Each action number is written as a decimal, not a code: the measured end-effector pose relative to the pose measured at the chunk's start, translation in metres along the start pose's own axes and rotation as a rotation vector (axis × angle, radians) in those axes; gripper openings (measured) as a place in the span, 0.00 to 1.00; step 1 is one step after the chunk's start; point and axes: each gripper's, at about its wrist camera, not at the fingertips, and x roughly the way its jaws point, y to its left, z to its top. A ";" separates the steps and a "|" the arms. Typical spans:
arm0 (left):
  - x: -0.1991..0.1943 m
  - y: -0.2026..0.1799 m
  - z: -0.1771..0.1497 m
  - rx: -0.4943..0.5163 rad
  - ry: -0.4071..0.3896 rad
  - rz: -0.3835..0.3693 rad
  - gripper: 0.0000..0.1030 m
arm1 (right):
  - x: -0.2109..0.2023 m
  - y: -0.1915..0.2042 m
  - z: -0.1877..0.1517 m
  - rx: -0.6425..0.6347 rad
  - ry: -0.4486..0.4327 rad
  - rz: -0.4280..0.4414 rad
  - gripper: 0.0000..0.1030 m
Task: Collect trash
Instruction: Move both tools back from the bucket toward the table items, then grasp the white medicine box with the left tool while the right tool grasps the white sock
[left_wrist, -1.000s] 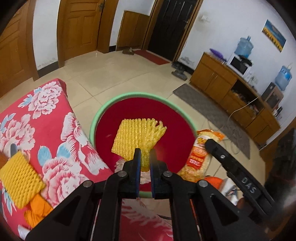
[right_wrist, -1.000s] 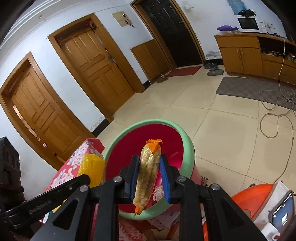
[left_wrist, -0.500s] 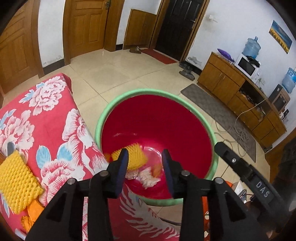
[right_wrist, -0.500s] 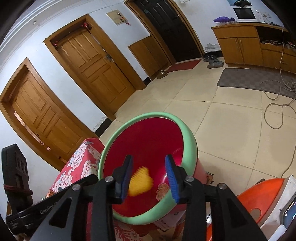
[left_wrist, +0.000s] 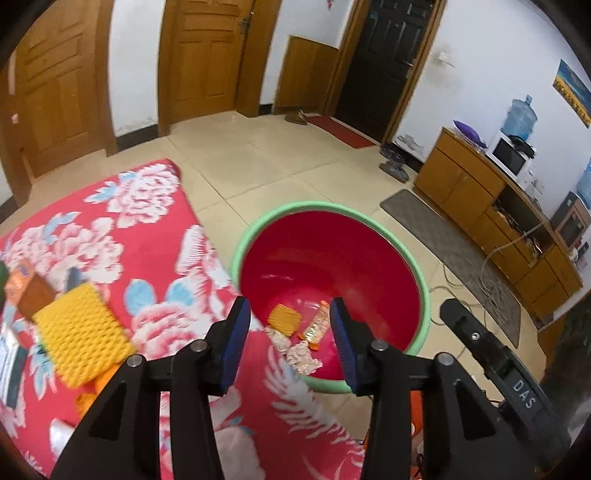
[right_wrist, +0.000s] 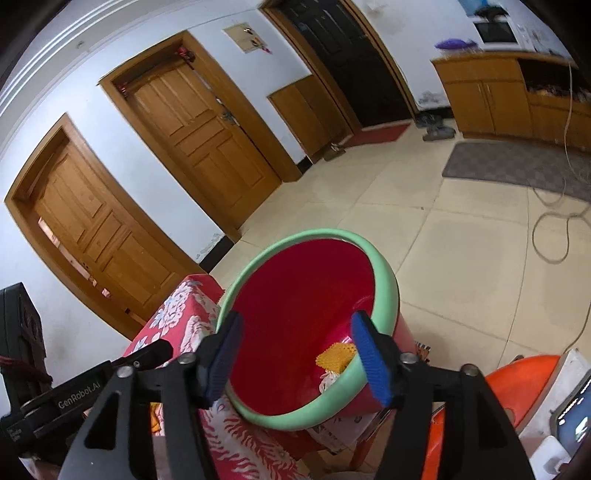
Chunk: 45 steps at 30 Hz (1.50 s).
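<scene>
Both claws, left (left_wrist: 288, 325) and right (right_wrist: 295, 347), are opening empty above the bucket (left_wrist: 424, 291), where the snack packet (left_wrist: 316, 325) lies pointing away

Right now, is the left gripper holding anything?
No. The left gripper has nothing between its opening jaws; the yellow foam net lies at the bottom of the red bucket.

Bright, even daylight; fisheye-warped, slightly blurred

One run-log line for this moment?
left gripper: opening, empty | right gripper: opening, empty | bucket: yellow foam net, snack wrapper inside
</scene>
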 end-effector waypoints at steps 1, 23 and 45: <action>-0.005 0.001 0.000 -0.005 -0.006 0.004 0.43 | -0.002 0.003 0.000 -0.010 -0.002 0.002 0.64; -0.122 0.088 -0.046 -0.136 -0.107 0.175 0.47 | -0.057 0.077 -0.033 -0.135 0.074 0.161 0.73; -0.121 0.226 -0.107 -0.363 -0.013 0.321 0.50 | -0.004 0.118 -0.103 -0.306 0.335 0.123 0.73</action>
